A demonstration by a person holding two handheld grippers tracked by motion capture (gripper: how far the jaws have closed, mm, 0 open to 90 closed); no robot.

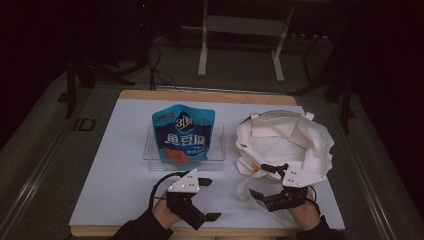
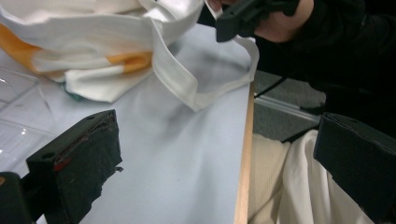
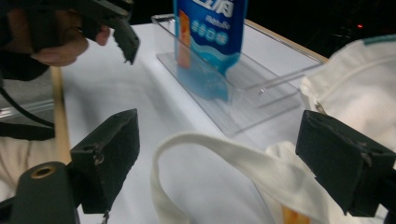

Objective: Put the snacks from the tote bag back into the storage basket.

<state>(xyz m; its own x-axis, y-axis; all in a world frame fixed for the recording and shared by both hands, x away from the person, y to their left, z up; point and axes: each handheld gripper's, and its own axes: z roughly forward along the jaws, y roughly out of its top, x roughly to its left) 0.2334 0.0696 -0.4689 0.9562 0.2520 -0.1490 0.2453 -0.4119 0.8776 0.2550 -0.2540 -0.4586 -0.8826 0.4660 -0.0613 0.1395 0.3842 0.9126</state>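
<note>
Snack pouch (image 1: 183, 134) in clear tray (image 1: 218, 152), cloth bag (image 1: 285, 140) beside, hand-held grippers agape.

Blue snack pouch (image 1: 183, 134), standing in the clear plastic tray (image 1: 219, 150): in the high view its front carries a round emblem near the top with a "3" and a further character too small to read, and below it 3 large white Chinese characters, "鱼豆腐". In the right gripper view the same pouch (image 3: 210, 28) shows the lower edge of those white characters, a row of small white dots with fine print under them that is too small to read, and an orange strip at its left edge.
</note>
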